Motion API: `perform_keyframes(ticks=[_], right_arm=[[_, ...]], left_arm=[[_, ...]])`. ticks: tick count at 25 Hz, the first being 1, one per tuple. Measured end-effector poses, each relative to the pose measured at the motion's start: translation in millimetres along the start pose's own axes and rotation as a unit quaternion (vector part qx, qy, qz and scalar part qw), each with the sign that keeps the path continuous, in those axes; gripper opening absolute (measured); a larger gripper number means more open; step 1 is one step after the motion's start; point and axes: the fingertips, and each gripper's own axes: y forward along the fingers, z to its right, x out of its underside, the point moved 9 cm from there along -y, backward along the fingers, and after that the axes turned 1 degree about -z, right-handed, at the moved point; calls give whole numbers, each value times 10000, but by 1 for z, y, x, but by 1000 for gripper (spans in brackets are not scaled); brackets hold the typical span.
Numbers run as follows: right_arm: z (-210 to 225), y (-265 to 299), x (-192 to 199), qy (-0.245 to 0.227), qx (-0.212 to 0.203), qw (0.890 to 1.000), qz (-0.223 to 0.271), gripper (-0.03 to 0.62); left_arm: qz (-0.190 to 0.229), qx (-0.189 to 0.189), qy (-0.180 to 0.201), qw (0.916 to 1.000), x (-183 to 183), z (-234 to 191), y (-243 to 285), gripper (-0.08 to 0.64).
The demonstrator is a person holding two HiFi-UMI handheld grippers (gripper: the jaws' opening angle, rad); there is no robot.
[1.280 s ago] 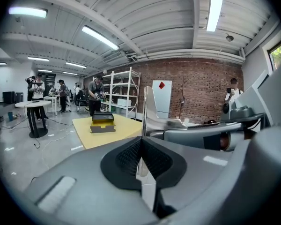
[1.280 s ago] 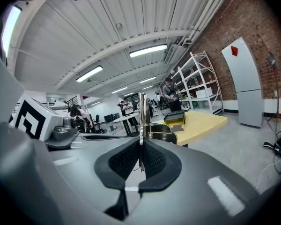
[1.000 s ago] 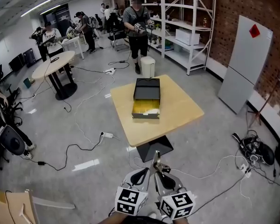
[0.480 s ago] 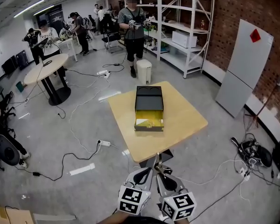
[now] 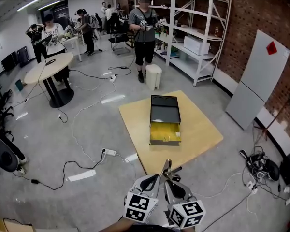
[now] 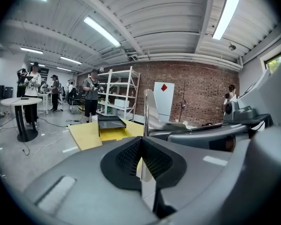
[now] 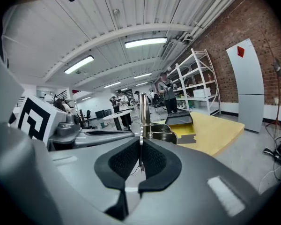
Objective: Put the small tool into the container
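The small tool (image 5: 167, 169) is a thin silver metal piece that sticks up between both grippers at the bottom of the head view. My left gripper (image 5: 157, 178) and right gripper (image 5: 168, 180) sit side by side, each shut on the small tool's flat blade (image 6: 147, 111) (image 7: 143, 116). Ahead, the container (image 5: 165, 122) lies on the square wooden table (image 5: 198, 129); it is a black box with an open yellow inside. It also shows beyond the jaws as the container (image 6: 110, 125) (image 7: 181, 122). Both grippers hang over the floor, short of the table's near corner.
Cables and a power strip (image 5: 110, 152) trail over the grey floor at left. A cable heap (image 5: 258, 163) lies at right. Beyond the table stand a white bin (image 5: 153, 76), metal shelves (image 5: 193, 37), a white panel (image 5: 256, 81), a round table (image 5: 50, 66) and several people.
The table and container have grown larger and slid toward the right of the head view as I came closer. Both grippers keep the same hold on the tool.
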Motion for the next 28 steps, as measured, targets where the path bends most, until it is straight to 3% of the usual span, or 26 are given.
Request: perform_keyframes(ticks=[7,12,17,24,28], right_arm=[[-51,100,2,-99,-39,9999,-77,8],[-57,141,-20,-126,-28,9999,-98,8],[-31,179,-44,-96,-82,9999,-110,8],[83,230,-99,-78,-237,9996,-111,8],[196,276,-148,-160,-278,9993,-174,8]], left_arm=[[42,-94,-120,9999,12,-114,-8,5],[46,-90,-121,9999,-7,-153,3,6],[5,-133,-121,9998,-27,-176,40,6],[-23,-327,-164,9993,-76,-180,164,6],[-80,-389,-147,9991,-117,-180,289,6]])
